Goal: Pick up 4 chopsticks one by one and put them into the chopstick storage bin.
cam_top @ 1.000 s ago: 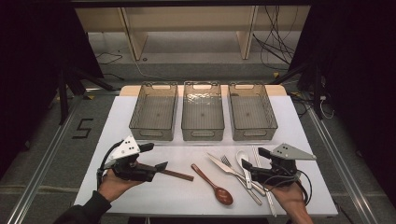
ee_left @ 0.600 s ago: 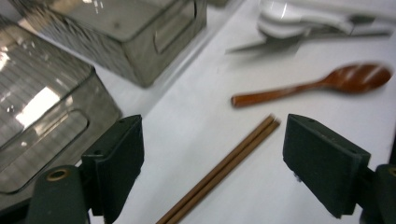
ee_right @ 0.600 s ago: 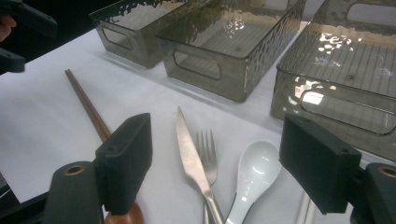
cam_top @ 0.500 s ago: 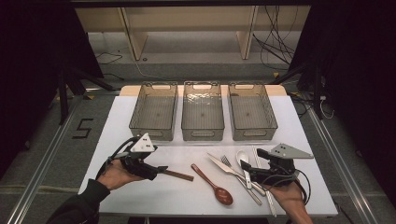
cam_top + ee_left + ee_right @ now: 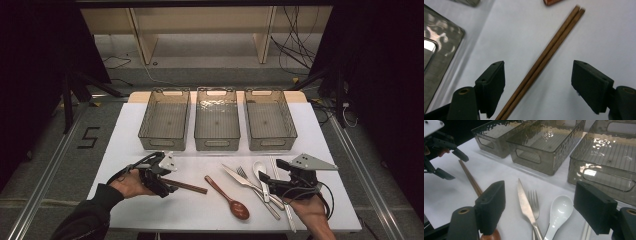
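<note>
While the white table [image 5: 150, 125] carries everything shown, its far half holds three smoky translucent bins [image 5: 216, 118] set side by side, each with a cut-out handle in its near wall and nothing inside. Nearer the person lies loose cutlery: a brown wooden spoon [image 5: 227, 197], a steel knife [image 5: 525, 206], a fork [image 5: 534, 203] and a white ceramic spoon [image 5: 559, 212], these three close together at the right. At the left lies a pair of dark brown wooden chopsticks [image 5: 544, 60], slim, square-tipped and pressed flat against each other along their length, resting on the bare tabletop in front of the left bin. Their long axis runs roughly along the table's front edge, slightly slanted, the free ends pointing toward the wooden spoon. The left gripper [image 5: 539, 82] straddles this pair, its jaws having just been narrowing yet standing apart, pads clear of the wood on both sides. The right gripper [image 5: 540, 207] hangs over the cutlery, jaws wide and holding nothing.
</note>
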{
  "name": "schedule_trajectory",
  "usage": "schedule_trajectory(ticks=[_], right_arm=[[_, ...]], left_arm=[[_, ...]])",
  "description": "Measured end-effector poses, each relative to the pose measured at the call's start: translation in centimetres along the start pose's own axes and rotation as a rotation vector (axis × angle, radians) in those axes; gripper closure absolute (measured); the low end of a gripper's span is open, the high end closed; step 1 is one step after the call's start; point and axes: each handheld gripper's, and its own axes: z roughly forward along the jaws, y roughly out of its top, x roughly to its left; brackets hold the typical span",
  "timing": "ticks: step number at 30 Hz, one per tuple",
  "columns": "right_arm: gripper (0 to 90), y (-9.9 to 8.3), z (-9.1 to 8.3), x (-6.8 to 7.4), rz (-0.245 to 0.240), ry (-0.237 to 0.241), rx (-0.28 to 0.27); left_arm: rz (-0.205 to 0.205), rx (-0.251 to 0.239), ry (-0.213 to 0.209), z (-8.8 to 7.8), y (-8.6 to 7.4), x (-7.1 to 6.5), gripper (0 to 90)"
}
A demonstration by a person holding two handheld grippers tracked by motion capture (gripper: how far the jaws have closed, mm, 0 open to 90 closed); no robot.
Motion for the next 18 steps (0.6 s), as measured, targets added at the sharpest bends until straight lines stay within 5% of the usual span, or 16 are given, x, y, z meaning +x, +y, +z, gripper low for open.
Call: schedule_trajectory(ticks=[7, 9, 18], right_arm=[[26.5, 0.0, 0.1, 0.1, -0.001, 0.003, 0.011], [26.5, 0.0, 0.2, 0.1, -0.004, 0.009, 0.011], [26.5, 0.0, 0.3, 0.0, -0.003, 0.005, 0.017]], left_arm=[[0.066, 0.05, -0.031, 0.8, -0.3, 0.0, 34.2], [0.05, 0.041, -0.036, 1.0, -0.5, 0.1, 38.4], [0.114, 0.086, -0.05, 1.5, -1.0, 0.2, 45.8]])
